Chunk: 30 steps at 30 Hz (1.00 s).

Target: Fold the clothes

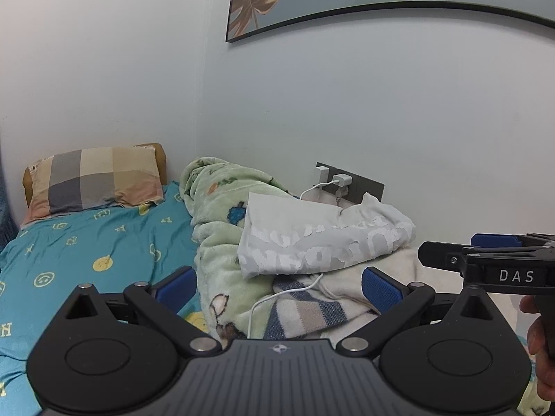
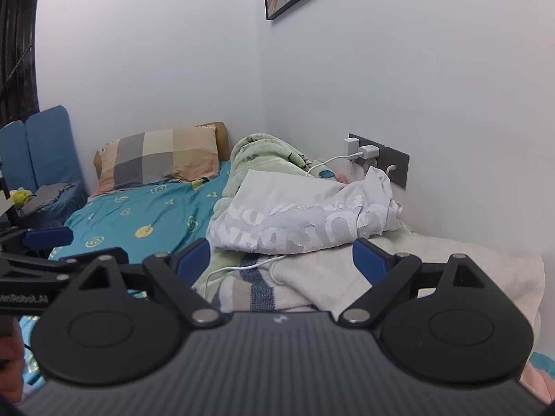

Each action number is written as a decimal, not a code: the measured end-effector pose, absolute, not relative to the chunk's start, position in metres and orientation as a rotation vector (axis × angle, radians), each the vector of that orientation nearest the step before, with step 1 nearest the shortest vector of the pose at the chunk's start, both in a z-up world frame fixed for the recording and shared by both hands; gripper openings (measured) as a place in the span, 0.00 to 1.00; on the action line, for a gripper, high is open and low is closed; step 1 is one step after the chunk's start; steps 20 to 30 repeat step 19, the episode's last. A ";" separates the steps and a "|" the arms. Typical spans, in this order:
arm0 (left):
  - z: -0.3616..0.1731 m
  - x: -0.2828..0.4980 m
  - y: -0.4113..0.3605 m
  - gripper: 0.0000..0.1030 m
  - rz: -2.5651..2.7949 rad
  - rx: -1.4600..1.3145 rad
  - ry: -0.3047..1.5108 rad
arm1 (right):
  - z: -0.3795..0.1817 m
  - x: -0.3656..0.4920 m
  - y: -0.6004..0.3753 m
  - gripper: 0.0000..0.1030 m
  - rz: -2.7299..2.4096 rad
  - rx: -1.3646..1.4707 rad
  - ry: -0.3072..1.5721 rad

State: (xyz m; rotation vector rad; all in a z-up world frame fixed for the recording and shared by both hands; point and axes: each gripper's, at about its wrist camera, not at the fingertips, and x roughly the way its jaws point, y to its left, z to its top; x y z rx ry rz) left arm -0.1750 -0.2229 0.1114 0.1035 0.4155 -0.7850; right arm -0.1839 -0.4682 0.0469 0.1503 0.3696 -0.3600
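Observation:
A white T-shirt with worn white lettering (image 1: 322, 235) lies crumpled on top of bedding against the wall; it also shows in the right wrist view (image 2: 305, 218). My left gripper (image 1: 277, 287) is open and empty, held short of the shirt. My right gripper (image 2: 281, 260) is open and empty, just in front of the shirt's near edge. The right gripper also shows from the side in the left wrist view (image 1: 485, 253), and the left gripper shows at the left edge of the right wrist view (image 2: 48, 239).
A green fleece blanket (image 1: 215, 228) and a cream striped blanket (image 2: 416, 267) lie under the shirt. A white charger cable (image 1: 277, 298) runs from the wall socket (image 1: 347, 182) across them. A checked pillow (image 1: 93, 180) lies on the teal sheet (image 1: 86, 249). Blue cushions (image 2: 41, 145) stand at left.

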 end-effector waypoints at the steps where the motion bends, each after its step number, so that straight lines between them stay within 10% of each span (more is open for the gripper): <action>1: 0.111 -0.176 -0.222 0.99 -0.783 0.104 0.414 | 0.046 -0.184 -0.467 0.88 -0.362 0.145 0.369; 30: 0.110 -0.190 -0.209 0.99 -0.753 0.122 0.389 | 0.043 -0.192 -0.446 0.88 -0.373 0.107 0.345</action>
